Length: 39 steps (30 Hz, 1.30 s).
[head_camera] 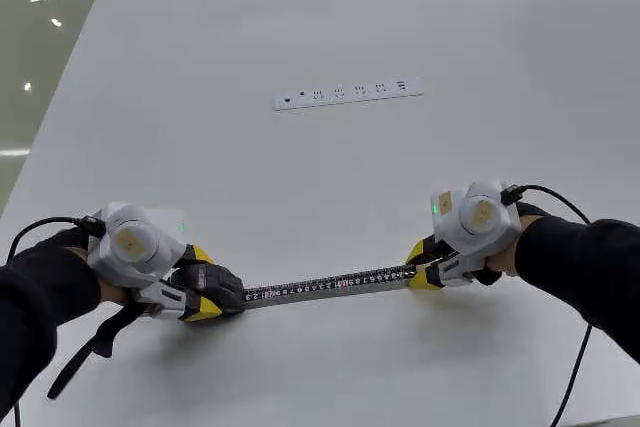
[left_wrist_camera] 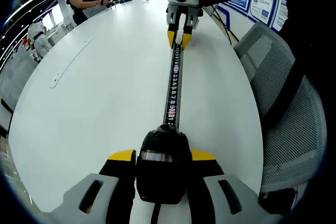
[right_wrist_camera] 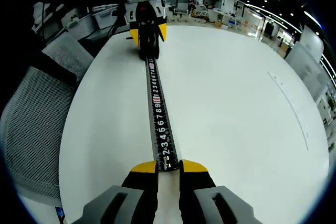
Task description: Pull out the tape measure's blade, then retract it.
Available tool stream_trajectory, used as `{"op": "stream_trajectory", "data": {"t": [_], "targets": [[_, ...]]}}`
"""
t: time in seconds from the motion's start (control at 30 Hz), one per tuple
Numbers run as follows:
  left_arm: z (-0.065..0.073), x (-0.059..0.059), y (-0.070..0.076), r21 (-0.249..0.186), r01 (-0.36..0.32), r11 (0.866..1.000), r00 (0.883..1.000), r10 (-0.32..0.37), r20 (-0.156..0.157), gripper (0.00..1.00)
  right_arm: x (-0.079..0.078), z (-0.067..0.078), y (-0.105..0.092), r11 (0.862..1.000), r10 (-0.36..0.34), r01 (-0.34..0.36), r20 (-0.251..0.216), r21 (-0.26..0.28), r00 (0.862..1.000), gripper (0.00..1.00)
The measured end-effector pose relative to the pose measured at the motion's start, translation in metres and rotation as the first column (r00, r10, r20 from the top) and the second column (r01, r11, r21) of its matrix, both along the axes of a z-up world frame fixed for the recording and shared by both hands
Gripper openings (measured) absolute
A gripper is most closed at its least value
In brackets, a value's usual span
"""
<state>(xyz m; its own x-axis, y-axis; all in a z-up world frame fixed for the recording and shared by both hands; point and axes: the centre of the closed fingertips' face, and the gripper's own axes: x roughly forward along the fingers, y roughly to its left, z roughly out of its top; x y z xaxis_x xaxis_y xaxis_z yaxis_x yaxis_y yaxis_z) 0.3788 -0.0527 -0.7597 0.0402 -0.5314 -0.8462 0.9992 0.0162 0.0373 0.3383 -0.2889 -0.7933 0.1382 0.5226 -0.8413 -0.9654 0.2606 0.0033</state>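
Head view: white table (head_camera: 300,187), white power strip (head_camera: 348,93) lying in upper centre of frame, well apart from the work. Tape measure case (head_camera: 212,287), black, sits at lower left, clamped between the yellow-tipped jaws of the left gripper (head_camera: 205,294). Blade (head_camera: 330,284) is pulled out, running flat along the tabletop from the case toward lower right. Right gripper (head_camera: 420,273) has its jaws closed on the blade's far end. Dark sleeves at both lower corners, cables trailing off each gripper.

Left gripper view: left gripper (left_wrist_camera: 163,157) at bottom centre, jaws tight on either side of the tape measure case (left_wrist_camera: 163,169). Blade (left_wrist_camera: 174,77) runs straight up the frame, numbers visible, to the right gripper (left_wrist_camera: 180,31) at top centre. Grey mesh chair (left_wrist_camera: 286,129) at right edge. Power strip (left_wrist_camera: 71,64) at left.

Right gripper view: right gripper (right_wrist_camera: 168,167) at bottom centre, yellow tips pinching the blade (right_wrist_camera: 156,98) at its end. Blade leads up to the left gripper (right_wrist_camera: 147,31) at top, which holds the case. Mesh chair (right_wrist_camera: 37,124) at left, power strip (right_wrist_camera: 290,106) at right.
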Motion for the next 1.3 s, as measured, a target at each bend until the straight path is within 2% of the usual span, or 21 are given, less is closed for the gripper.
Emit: {"op": "stream_trajectory", "data": {"t": [0.2,0.27,0.3,0.43,0.63,0.7,0.77,0.83,0.93,0.97,1.03,1.07,1.1,1.13,1.17,1.23,1.27,1.3], "targets": [[0.001,0.000,-0.001,0.026,0.003,1.000,1.000,-0.003,0.021,0.32,0.002,0.000,-0.002,1.000,-0.008,0.008,0.006,-0.004,1.000,0.11],[0.002,0.000,-0.001,0.022,-0.006,1.000,1.000,0.006,0.024,0.32,0.001,0.000,-0.002,1.000,-0.010,0.010,0.013,-0.008,1.000,0.11],[0.002,0.000,-0.001,0.019,-0.012,1.000,1.000,0.012,0.026,0.32,0.002,0.001,-0.003,1.000,-0.004,0.005,0.032,-0.011,0.999,0.11],[0.006,0.001,-0.003,-0.002,-0.038,0.999,0.999,0.038,0.023,0.33,0.003,0.002,-0.004,1.000,-0.028,0.029,0.037,0.000,0.999,0.11],[0.009,0.002,-0.003,-0.023,-0.064,0.998,0.997,0.065,0.029,0.36,0.004,0.013,-0.002,0.996,-0.080,0.078,0.048,0.044,0.996,0.14],[0.010,0.002,-0.002,-0.041,-0.091,0.995,0.996,0.092,0.020,0.40,0.004,0.015,-0.003,0.995,-0.094,0.091,0.055,0.052,0.994,0.16],[0.010,0.002,0.001,-0.051,-0.113,0.992,0.993,0.113,0.013,0.43,0.002,0.015,-0.006,0.990,-0.126,0.124,0.036,0.062,0.991,0.19],[0.011,0.000,0.003,-0.068,-0.145,0.987,0.989,0.145,-0.005,0.45,0.000,0.017,-0.008,0.988,-0.138,0.134,0.048,0.072,0.989,0.20],[0.015,0.002,0.004,-0.116,-0.214,0.970,0.977,0.213,-0.018,0.50,0.000,0.021,-0.010,0.973,-0.210,0.205,0.045,0.103,0.977,0.24],[0.017,0.001,0.003,-0.145,-0.246,0.958,0.969,0.243,-0.035,0.52,-0.001,0.021,-0.012,0.964,-0.247,0.242,0.040,0.108,0.968,0.26],[0.021,0.000,0.000,-0.191,-0.298,0.935,0.954,0.288,-0.082,0.59,-0.004,0.022,-0.013,0.958,-0.266,0.261,0.035,0.118,0.963,0.32],[0.025,-0.001,-0.002,-0.222,-0.335,0.916,0.941,0.317,-0.115,0.62,-0.006,0.024,-0.014,0.957,-0.271,0.264,0.039,0.120,0.962,0.33],[0.028,0.000,-0.002,-0.242,-0.351,0.905,0.936,0.330,-0.122,0.64,-0.007,0.025,-0.015,0.954,-0.279,0.273,0.037,0.122,0.960,0.35],[0.032,0.001,-0.001,-0.260,-0.360,0.896,0.933,0.342,-0.112,0.64,-0.008,0.026,-0.016,0.949,-0.293,0.286,0.041,0.129,0.955,0.36],[0.033,0.001,0.000,-0.260,-0.361,0.896,0.933,0.344,-0.109,0.65,-0.009,0.028,-0.018,0.947,-0.301,0.293,0.047,0.133,0.952,0.36],[0.035,0.001,0.002,-0.269,-0.381,0.885,0.925,0.366,-0.105,0.69,-0.009,0.033,-0.021,0.935,-0.332,0.320,0.058,0.155,0.942,0.38],[0.036,0.001,0.004,-0.270,-0.392,0.880,0.920,0.379,-0.100,0.71,-0.010,0.035,-0.022,0.928,-0.347,0.335,0.053,0.165,0.936,0.39],[0.036,0.002,0.007,-0.266,-0.415,0.870,0.910,0.404,-0.096,0.73,-0.012,0.037,-0.025,0.918,-0.369,0.355,0.050,0.175,0.928,0.41]]}}
